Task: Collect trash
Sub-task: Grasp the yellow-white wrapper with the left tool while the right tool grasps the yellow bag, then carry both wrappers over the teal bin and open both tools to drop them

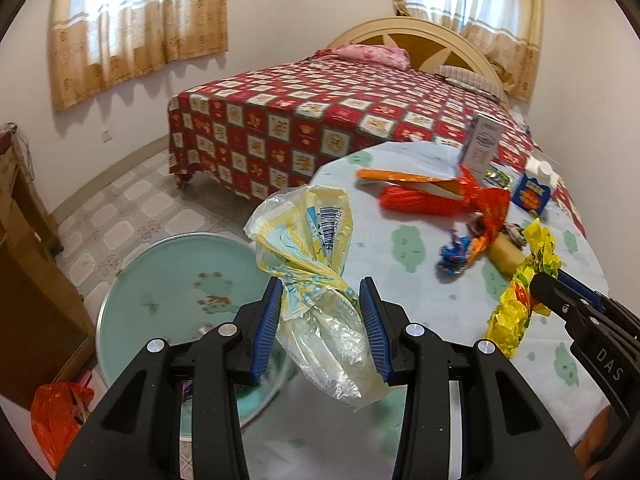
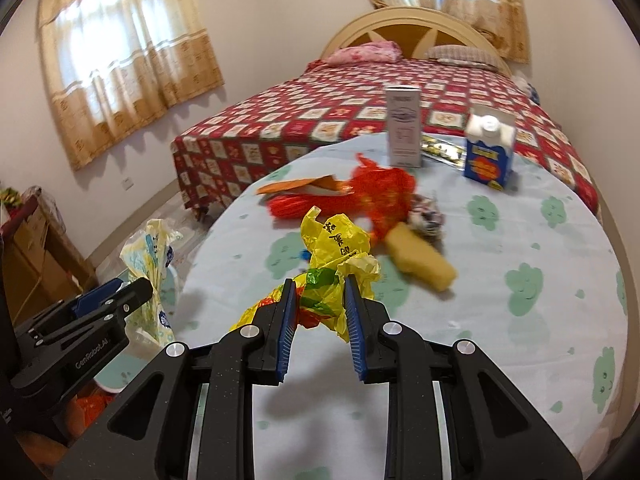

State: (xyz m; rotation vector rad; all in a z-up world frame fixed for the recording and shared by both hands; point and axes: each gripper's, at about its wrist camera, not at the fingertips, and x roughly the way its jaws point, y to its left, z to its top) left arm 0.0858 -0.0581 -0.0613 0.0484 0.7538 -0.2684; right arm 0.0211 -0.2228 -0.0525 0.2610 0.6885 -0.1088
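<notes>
1. Left wrist view: a crumpled clear-and-yellow plastic bag is pinched between the pads of the left gripper at frame centre, lifted off the round table.
2. Right wrist view: a yellow plastic bag is clamped in the right gripper, low centre.
3. An orange net bag, a white carton and a blue carton are seen on the table, upper centre and right.

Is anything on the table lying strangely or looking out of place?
Yes. Crumpled wrappers lie scattered mid-table: a red foil wrapper and an orange packet. The blue carton and white box stand upright behind them.
</notes>
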